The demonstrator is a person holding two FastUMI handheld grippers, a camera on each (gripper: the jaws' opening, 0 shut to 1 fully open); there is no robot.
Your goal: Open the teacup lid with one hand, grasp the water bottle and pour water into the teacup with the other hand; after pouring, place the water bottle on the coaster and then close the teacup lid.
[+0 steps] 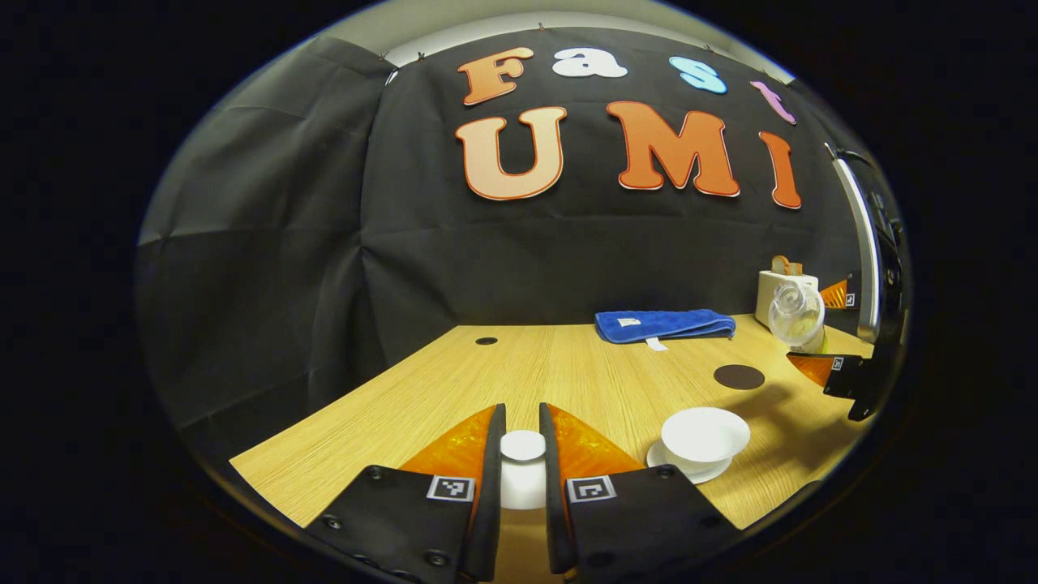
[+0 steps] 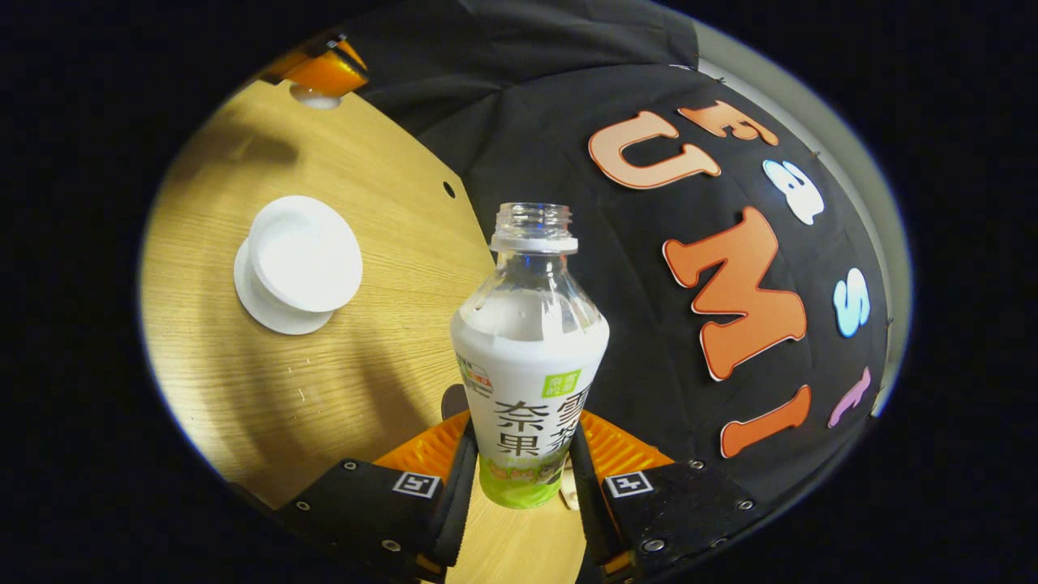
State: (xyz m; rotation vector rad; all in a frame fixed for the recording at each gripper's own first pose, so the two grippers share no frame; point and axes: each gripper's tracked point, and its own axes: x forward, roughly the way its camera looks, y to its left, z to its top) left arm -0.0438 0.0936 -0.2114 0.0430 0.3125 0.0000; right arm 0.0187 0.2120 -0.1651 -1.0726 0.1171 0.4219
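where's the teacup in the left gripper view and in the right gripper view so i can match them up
Left gripper view: the teacup sits lower right of centre on its saucer, uncovered.
Right gripper view: the teacup is at upper left on the table, left of the held water bottle.
Shared landmark: the saucer under the cup.

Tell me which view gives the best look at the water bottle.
The right gripper view: the water bottle stands large and central between that gripper's fingers, its uncapped neck and label plain. The left gripper view shows the water bottle small and far off at the right, tilted, held in the right gripper, partly hidden.
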